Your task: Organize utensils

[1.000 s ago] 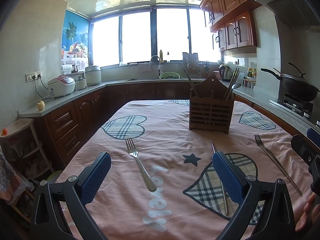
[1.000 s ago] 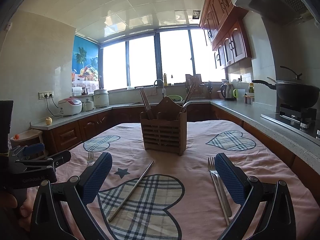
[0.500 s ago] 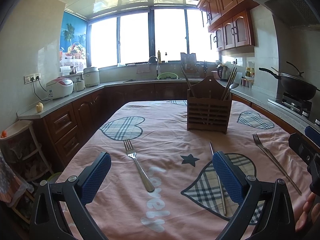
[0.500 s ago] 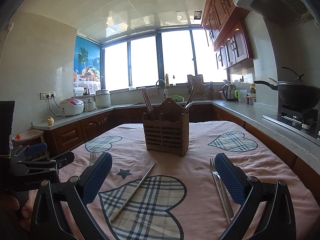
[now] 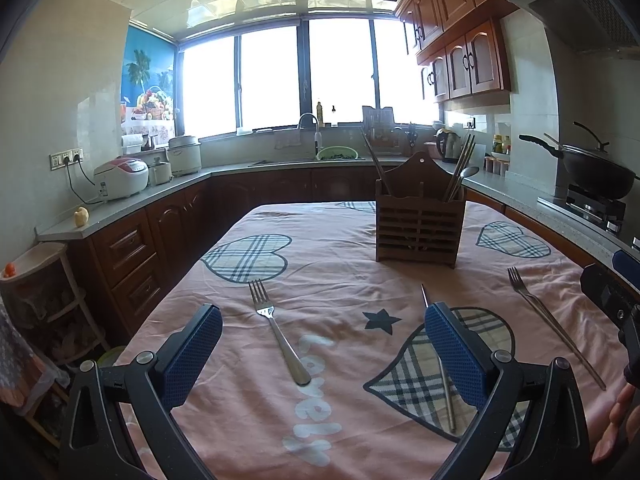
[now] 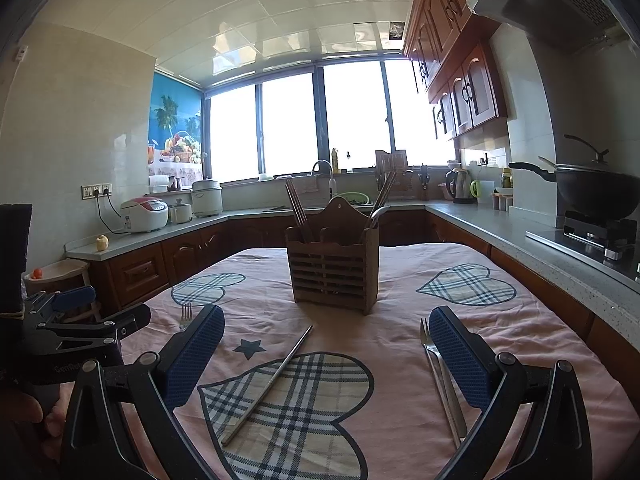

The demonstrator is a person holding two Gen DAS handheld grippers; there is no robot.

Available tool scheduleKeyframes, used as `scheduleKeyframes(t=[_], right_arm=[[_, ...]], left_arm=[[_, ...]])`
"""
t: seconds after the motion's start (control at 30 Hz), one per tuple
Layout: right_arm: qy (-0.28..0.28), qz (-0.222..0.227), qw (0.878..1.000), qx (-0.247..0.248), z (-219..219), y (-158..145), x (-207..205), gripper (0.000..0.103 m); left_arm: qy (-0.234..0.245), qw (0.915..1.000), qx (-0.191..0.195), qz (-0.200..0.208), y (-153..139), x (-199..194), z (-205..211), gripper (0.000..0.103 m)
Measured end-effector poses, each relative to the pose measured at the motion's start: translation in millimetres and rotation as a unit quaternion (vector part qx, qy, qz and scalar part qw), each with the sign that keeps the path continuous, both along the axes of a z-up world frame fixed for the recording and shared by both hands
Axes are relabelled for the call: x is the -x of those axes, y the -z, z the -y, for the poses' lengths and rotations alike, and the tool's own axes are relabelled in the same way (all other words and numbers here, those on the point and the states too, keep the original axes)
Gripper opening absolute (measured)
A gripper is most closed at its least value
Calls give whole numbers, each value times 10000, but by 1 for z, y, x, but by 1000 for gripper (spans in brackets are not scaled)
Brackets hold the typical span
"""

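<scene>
A wooden utensil holder (image 5: 419, 222) stands mid-table with chopsticks and a spoon in it; it also shows in the right wrist view (image 6: 333, 268). A steel fork (image 5: 278, 330) lies between the fingers of my open left gripper (image 5: 323, 354). A metal chopstick (image 5: 439, 364) lies by its right finger, and a second fork (image 5: 554, 328) lies further right. In the right wrist view the chopstick (image 6: 269, 384) lies between the fingers of my open right gripper (image 6: 326, 354), and the fork (image 6: 442, 380) lies by its right finger. Both grippers are empty above the table.
The table wears a pink cloth (image 5: 332, 280) with plaid hearts. Counters run around it: rice cookers (image 5: 122, 178) at left, a sink (image 5: 308, 156) at the back, a wok on a stove (image 5: 596, 176) at right. A shelf (image 5: 36, 280) stands at far left.
Both grippers have tilted or drawn back slightly, so the table items sit a little lower and closer in view. Both stay open and empty.
</scene>
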State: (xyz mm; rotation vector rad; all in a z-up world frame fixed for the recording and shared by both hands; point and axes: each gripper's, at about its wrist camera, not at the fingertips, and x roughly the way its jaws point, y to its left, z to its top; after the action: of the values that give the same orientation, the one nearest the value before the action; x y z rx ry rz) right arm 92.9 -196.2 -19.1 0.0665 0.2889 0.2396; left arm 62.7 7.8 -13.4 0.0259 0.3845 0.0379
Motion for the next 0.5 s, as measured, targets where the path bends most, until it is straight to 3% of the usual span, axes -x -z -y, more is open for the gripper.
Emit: scheduleKeyframes(t=[0.5], right_arm=[[-17,-11,10000,-9,3,1,0,103]], left_arm=[[30,10000,-18,-29,1,-2,2,102]])
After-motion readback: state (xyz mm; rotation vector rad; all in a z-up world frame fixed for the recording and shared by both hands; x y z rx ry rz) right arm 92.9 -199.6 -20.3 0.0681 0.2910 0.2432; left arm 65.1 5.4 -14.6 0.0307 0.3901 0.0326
